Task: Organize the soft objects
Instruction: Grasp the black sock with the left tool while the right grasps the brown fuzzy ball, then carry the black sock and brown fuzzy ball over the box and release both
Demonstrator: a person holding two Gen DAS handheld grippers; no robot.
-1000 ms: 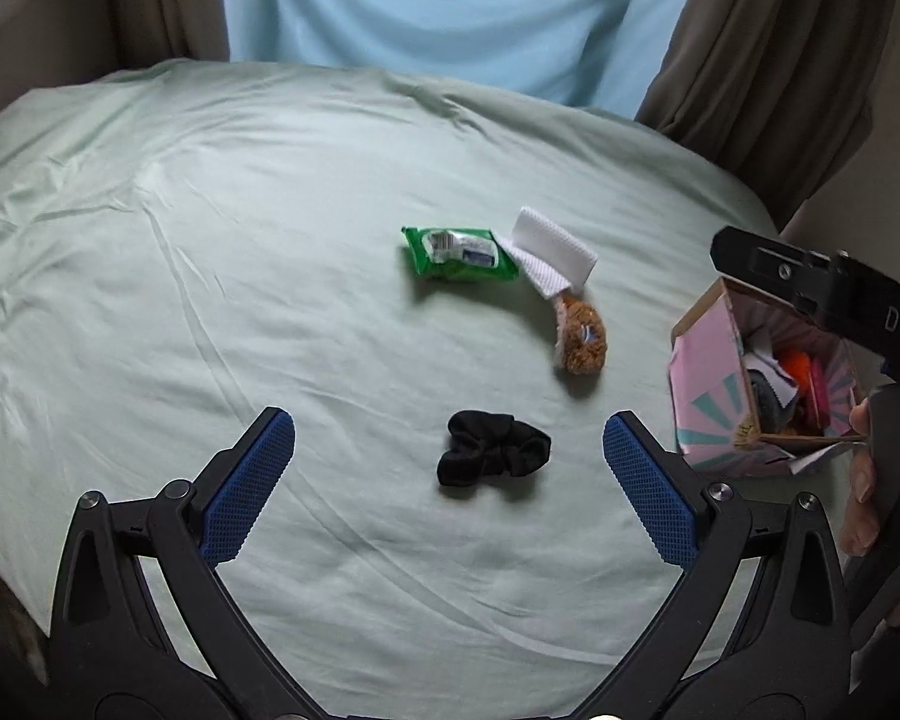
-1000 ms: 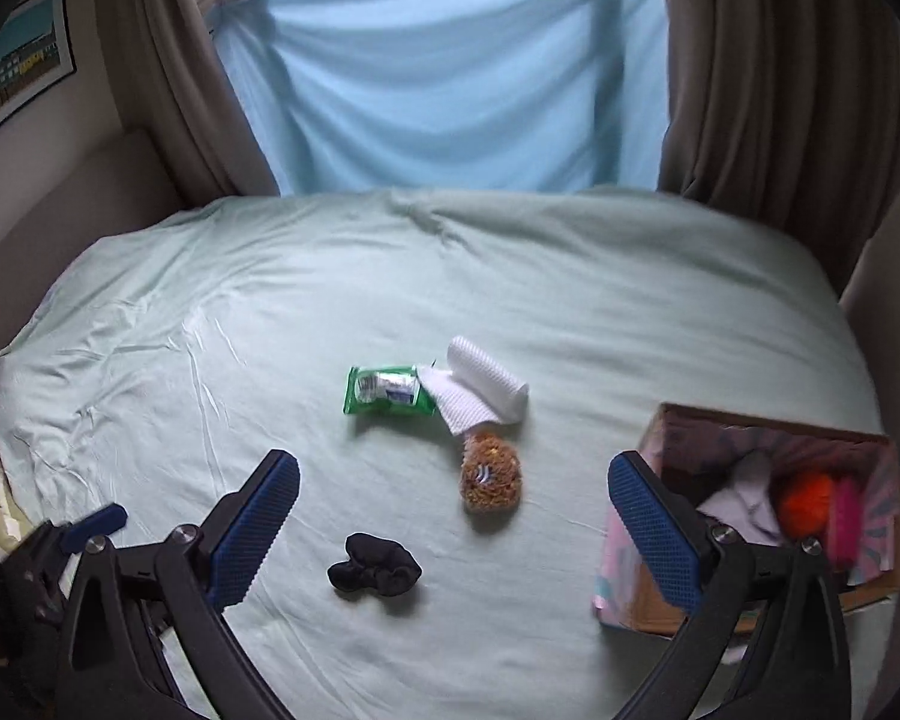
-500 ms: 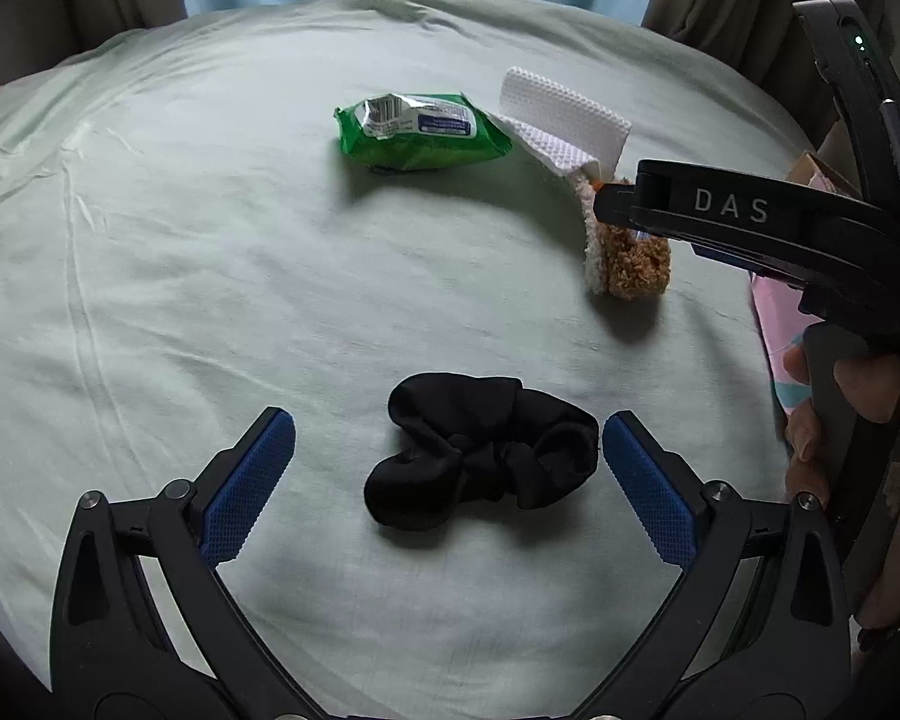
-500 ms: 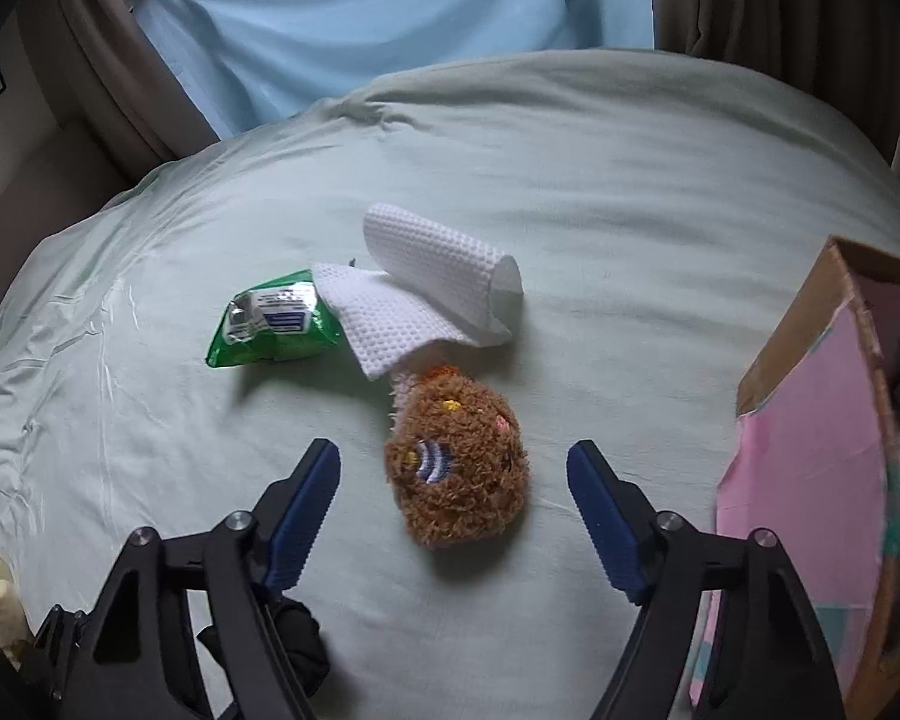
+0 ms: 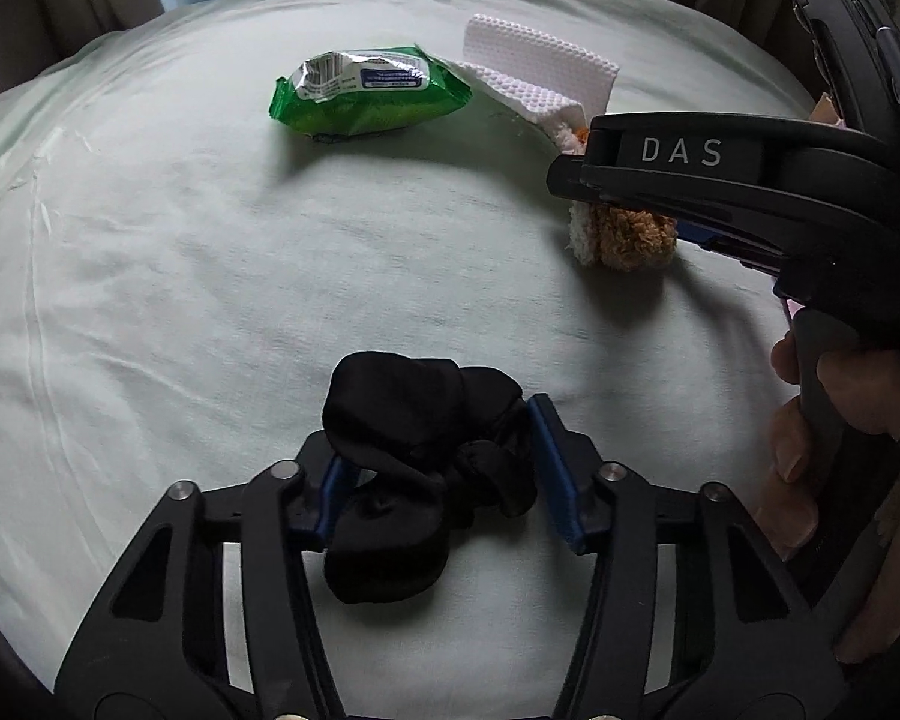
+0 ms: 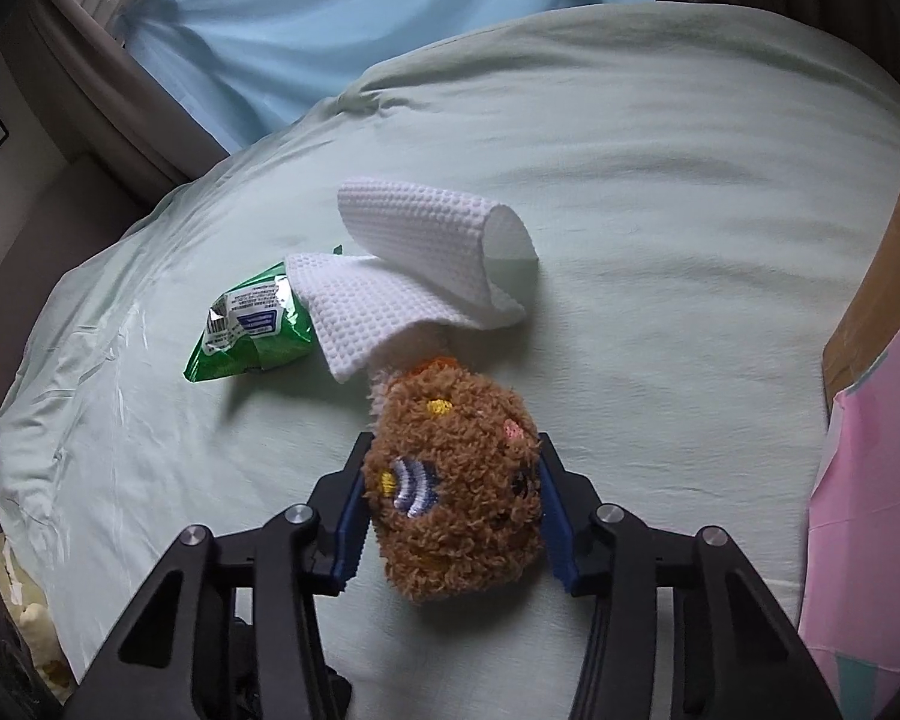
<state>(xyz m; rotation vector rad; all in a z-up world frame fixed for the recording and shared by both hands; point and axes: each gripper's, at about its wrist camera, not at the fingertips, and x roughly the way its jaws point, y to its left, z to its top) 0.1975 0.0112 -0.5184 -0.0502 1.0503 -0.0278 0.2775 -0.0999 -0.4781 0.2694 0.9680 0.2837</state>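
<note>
The black scrunchie (image 5: 417,468) is pinched by the left gripper (image 5: 444,483); the brown plush (image 6: 453,489) by the right gripper (image 6: 450,510), on the bedsheet (image 6: 660,240). Both should be lifted straight, grips kept firm.

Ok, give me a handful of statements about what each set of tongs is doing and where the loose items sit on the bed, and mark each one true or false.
1. The left tongs are closed on the black scrunchie. True.
2. The right tongs are open over bare sheet. False: they are closed on the brown plush toy.
3. The white waffle cloth partly overlaps the green wipes packet. True.
4. The green wipes packet sits inside the pink box. False: it lies on the bed sheet, left of the cloth.
5. The brown plush toy is plain, without markings. False: it has small embroidered coloured patches.
</note>
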